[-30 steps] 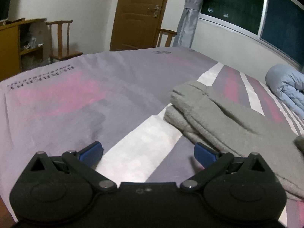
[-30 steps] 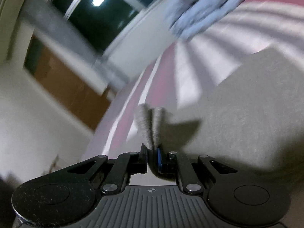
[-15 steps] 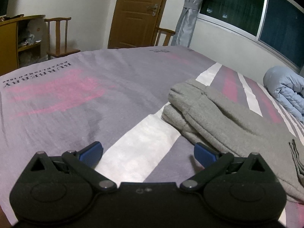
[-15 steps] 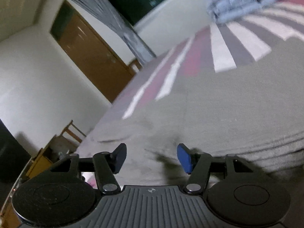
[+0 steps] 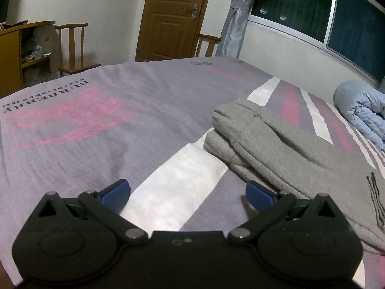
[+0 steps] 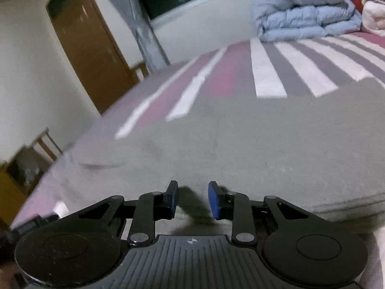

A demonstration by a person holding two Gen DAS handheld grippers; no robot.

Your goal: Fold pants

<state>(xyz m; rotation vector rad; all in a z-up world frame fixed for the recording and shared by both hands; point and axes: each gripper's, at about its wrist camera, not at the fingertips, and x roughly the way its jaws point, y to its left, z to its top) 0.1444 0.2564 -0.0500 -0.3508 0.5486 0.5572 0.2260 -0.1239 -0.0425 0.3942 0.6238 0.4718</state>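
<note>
The grey pants [image 5: 284, 144] lie folded in layers on the bed, right of centre in the left wrist view. My left gripper [image 5: 187, 195] is wide open and empty, low over the sheet just left of the pants. In the right wrist view the pants [image 6: 252, 139] fill the middle as a flat grey stack. My right gripper [image 6: 192, 198] is part open and empty, right at the near edge of the pants.
The bed has a purple, pink and white striped sheet [image 5: 101, 130]. A folded blue duvet [image 6: 303, 14] lies at the far end by the window. Wooden chairs [image 5: 72, 45], a cabinet and a brown door [image 5: 173, 16] stand beyond the bed.
My right gripper let go of the pants fold it held pinched, opened, and has now narrowed a little. The released layer lies flat on the stack. My left gripper stayed open and barely moved.
</note>
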